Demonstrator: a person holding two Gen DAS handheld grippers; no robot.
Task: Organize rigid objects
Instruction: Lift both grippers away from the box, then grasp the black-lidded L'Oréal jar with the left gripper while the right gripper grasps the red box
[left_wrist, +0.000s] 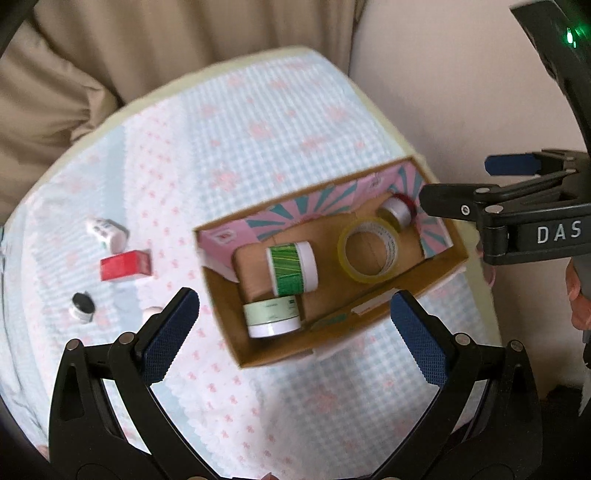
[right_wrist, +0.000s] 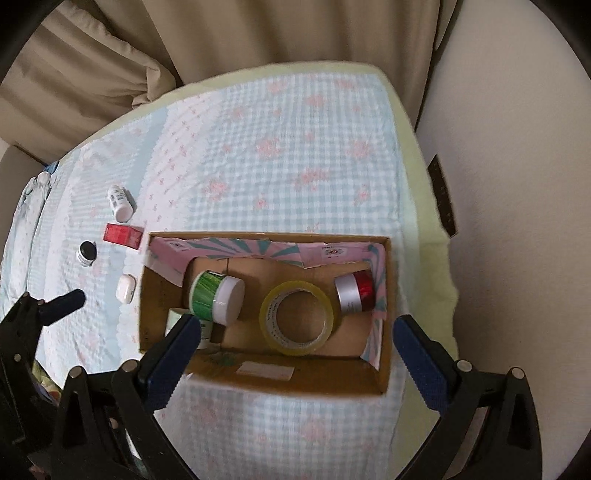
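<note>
An open cardboard box (left_wrist: 424, 286) (right_wrist: 382, 376) sits on the checked blue-and-pink cloth (left_wrist: 258, 129) (right_wrist: 277, 147). Inside lie a green jar with a white lid (left_wrist: 291, 269) (right_wrist: 216, 299), a pale green jar (left_wrist: 271, 317) (right_wrist: 173, 319), a roll of clear tape (left_wrist: 369, 249) (right_wrist: 295, 317) and a silver-and-red jar (left_wrist: 397, 210) (right_wrist: 354, 291). My left gripper (left_wrist: 295, 314) is open and empty above the box's near side. My right gripper (right_wrist: 295, 332) is open and empty over the box, and it also shows in the left wrist view (left_wrist: 454, 184).
On the cloth left of the box lie a white bottle (left_wrist: 107, 230) (right_wrist: 120, 203), a small red box (left_wrist: 125, 264) (right_wrist: 123, 234), a black-lidded jar (left_wrist: 82, 306) (right_wrist: 87, 253) and a small white case (right_wrist: 126, 288). Beige curtains (right_wrist: 221, 33) hang behind. A pale wall (right_wrist: 517, 221) stands to the right.
</note>
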